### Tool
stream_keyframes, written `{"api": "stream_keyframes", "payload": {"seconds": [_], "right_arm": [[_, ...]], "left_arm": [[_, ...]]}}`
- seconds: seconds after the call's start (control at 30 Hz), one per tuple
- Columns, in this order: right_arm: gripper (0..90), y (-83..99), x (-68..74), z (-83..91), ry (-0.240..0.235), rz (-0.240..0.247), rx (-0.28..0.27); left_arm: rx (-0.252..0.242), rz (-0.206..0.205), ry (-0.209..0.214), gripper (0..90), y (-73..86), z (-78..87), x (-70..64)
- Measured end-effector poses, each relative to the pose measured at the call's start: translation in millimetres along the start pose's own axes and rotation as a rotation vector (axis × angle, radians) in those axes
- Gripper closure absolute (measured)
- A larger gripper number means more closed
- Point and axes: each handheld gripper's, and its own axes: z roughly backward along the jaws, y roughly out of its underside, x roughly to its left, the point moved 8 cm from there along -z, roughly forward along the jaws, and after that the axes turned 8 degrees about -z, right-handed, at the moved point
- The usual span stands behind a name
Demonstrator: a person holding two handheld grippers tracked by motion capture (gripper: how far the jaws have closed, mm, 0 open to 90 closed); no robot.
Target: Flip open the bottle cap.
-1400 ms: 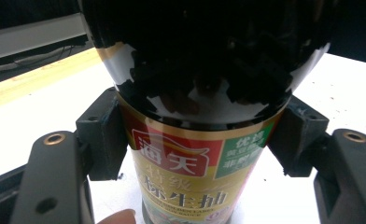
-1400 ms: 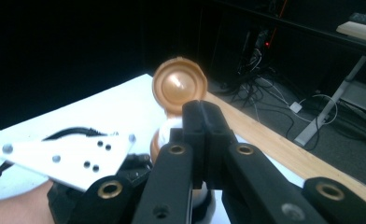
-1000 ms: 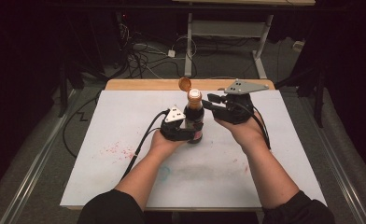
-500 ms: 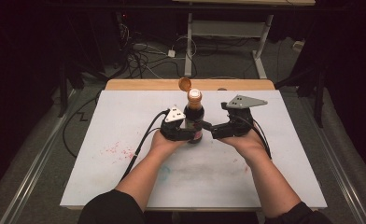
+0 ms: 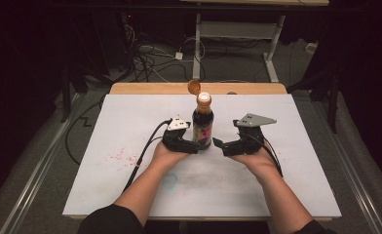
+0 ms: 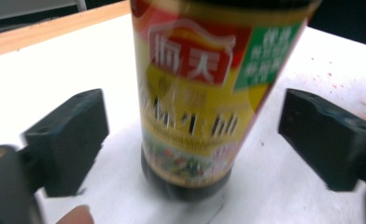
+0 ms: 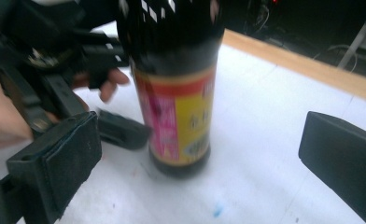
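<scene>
Your left gripper (image 5: 191,146) sat just left of the dark glass sauce bottle (image 5: 202,124), jaws spread wide; in the left gripper view the blocky black jaws flanked the bottle (image 6: 197,98) with clear white surface between each pad and the glass, touching neither side. Your right gripper (image 5: 220,145) rested just right of the bottle, a small gap away, its jaws also parted, and the right gripper view showed its matte padded jaws well apart with the bottle (image 7: 176,88) standing upright ahead of them, nearer the left jaw.

The bottle was a round cylinder with a glossy paper label in red, yellow and green, a dark rounded base planted on the table (image 5: 106,126), and a narrow neck ending in a pale opening. Its orange flip cap (image 5: 194,87) hung open behind the neck, tilted back.

The table top was a smooth white sheet, faintly speckled red at your left and marked with a bluish smudge (image 5: 171,179) near your left forearm. Beyond the bottle, bare white ran to a wooden strip (image 5: 145,88) along the far edge. You had wide free room to both sides.
</scene>
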Motion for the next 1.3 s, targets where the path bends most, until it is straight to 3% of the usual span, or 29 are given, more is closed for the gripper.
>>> {"api": "stream_keyframes", "payload": {"seconds": [0.07,0.13,0.43,0.73,0.87,1.03,1.3], "right_arm": [[0.2,6.6,-1.8,-0.3,0.005,-0.002,0.004],[0.2,14.7,-4.1,0.0,0.011,-0.009,0.012],[0.2,47.4,-12.3,2.6,0.042,-0.029,0.023],[0.2,70.4,-13.2,19.8,0.064,-0.029,0.004],[0.2,77.8,-13.6,29.3,0.071,-0.031,-0.007],[0.2,86.6,-14.6,41.5,0.077,-0.039,-0.030],[0.3,100.3,-15.3,58.5,0.090,-0.042,-0.066]], "left_arm": [[0.009,0.002,-0.007,0.1,4.1,5.3,0.9],[0.013,-0.012,-0.011,0.0,9.2,13.2,2.4],[0.033,0.012,-0.055,0.0,25.2,51.1,16.6],[-0.006,0.024,-0.084,0.0,27.4,98.8,31.1],[-0.028,-0.003,-0.104,0.0,28.3,123.2,34.4],[-0.054,-0.006,-0.127,0.0,27.7,151.1,40.4],[-0.108,-0.006,-0.155,0.0,27.6,182.4,41.7]]}}
